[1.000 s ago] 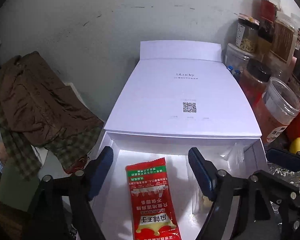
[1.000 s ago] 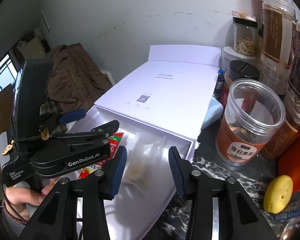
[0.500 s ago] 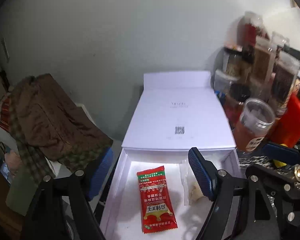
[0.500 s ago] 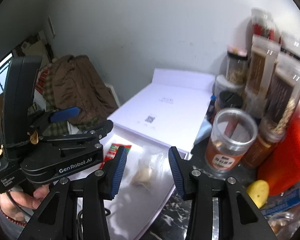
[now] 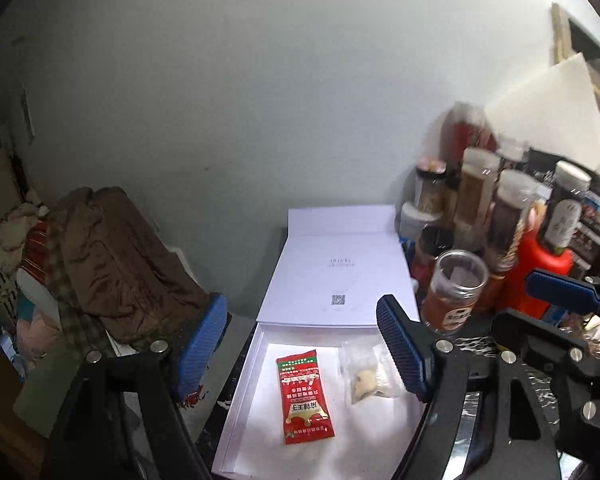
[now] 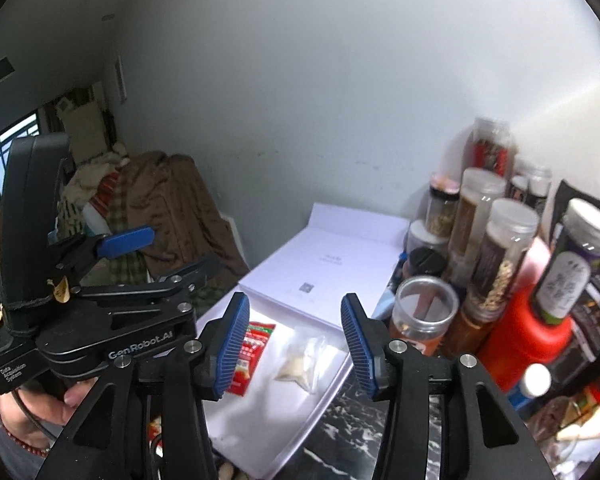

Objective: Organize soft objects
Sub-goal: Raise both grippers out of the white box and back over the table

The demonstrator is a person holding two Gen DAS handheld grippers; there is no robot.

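Observation:
A red sauce packet (image 5: 305, 397) and a clear bag with a pale lump (image 5: 368, 376) lie side by side in the open white box tray (image 5: 244, 408). Both also show in the right wrist view, packet (image 6: 252, 350) and bag (image 6: 300, 364). My left gripper (image 5: 302, 346) is open and empty, raised above the tray. My right gripper (image 6: 294, 344) is open and empty, also above the tray. The box lid (image 5: 340, 276) lies flat behind the tray.
Many spice jars (image 5: 476, 208) and a red bottle (image 5: 540, 276) crowd the right side. An open clear jar (image 6: 422, 320) stands beside the box. Brown clothing (image 5: 112, 264) is piled at the left. A grey wall stands behind.
Both grippers have pulled up and back from the tray, so the box and jars look smaller. Packet and bag have stayed in the tray. Both grippers stay open.

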